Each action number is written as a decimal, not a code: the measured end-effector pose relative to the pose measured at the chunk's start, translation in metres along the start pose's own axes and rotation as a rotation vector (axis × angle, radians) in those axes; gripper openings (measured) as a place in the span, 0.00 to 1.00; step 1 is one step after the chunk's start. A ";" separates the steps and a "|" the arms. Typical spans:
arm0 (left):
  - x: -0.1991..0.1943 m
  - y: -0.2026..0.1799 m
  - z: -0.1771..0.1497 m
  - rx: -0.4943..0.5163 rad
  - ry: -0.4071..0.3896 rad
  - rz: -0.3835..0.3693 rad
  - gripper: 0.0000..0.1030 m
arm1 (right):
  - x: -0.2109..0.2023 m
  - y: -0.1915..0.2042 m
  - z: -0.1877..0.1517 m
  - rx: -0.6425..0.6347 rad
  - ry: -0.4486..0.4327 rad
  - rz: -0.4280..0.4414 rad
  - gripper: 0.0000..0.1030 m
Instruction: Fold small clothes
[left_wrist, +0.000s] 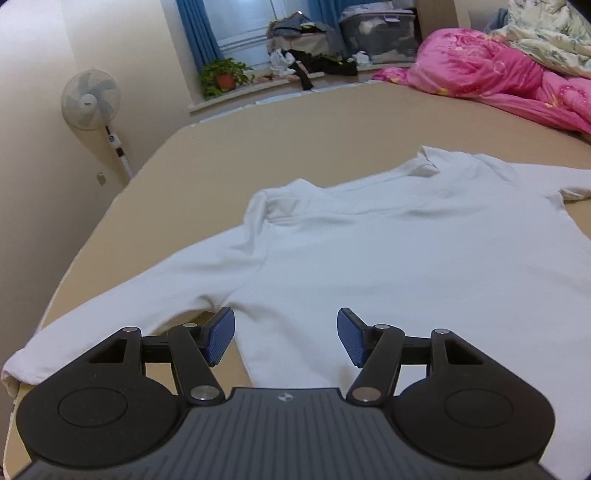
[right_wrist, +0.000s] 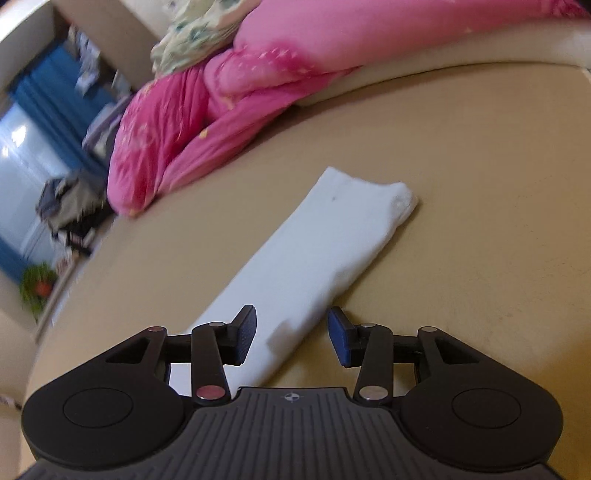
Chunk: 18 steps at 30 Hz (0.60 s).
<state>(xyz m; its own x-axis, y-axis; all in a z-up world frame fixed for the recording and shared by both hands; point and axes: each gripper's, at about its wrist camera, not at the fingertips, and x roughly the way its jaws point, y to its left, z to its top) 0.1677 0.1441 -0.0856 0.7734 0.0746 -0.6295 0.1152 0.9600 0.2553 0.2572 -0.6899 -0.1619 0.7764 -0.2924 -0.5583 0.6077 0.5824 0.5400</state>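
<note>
Ahead of both spread claws: a white shirt (left_wrist: 388, 258) on the bed (left_wrist: 295, 140).
Soft, limp, probably light; left claw (left_wrist: 286, 338) and right claw (right_wrist: 291, 336) empty; pinch sleeve (right_wrist: 325, 240) ends.

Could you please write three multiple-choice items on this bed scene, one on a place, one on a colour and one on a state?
1. Where does the white long-sleeved shirt lie?
A. Flat on the tan bed
B. On the windowsill
C. Draped over the fan

2. What colour is the bunched quilt at the far side of the bed?
A. Green
B. Pink
C. Black

3. How does the right gripper stand over the shirt's sleeve?
A. Clamped shut on the sleeve
B. Open, its pads astride the sleeve
C. Open, far from any cloth

Answers: 1 A, the shirt is spread out on the tan sheet. 2 B, the quilt is bright pink. 3 B, a gap shows on each side between the blue pads and the sleeve.
</note>
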 end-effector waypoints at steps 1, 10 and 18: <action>0.000 0.002 0.001 -0.010 -0.006 0.009 0.65 | 0.003 0.003 0.000 -0.014 -0.017 -0.018 0.42; 0.000 0.019 0.007 -0.086 -0.001 0.048 0.65 | 0.015 0.005 -0.004 -0.022 -0.098 -0.114 0.11; -0.011 0.023 0.013 -0.104 -0.052 0.058 0.65 | -0.015 0.061 -0.007 -0.142 -0.222 -0.141 0.06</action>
<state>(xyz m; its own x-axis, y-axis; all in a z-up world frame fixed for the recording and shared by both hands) 0.1703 0.1622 -0.0631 0.8084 0.1190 -0.5765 0.0067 0.9774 0.2112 0.2816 -0.6447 -0.1245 0.7133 -0.5271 -0.4619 0.6945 0.6203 0.3646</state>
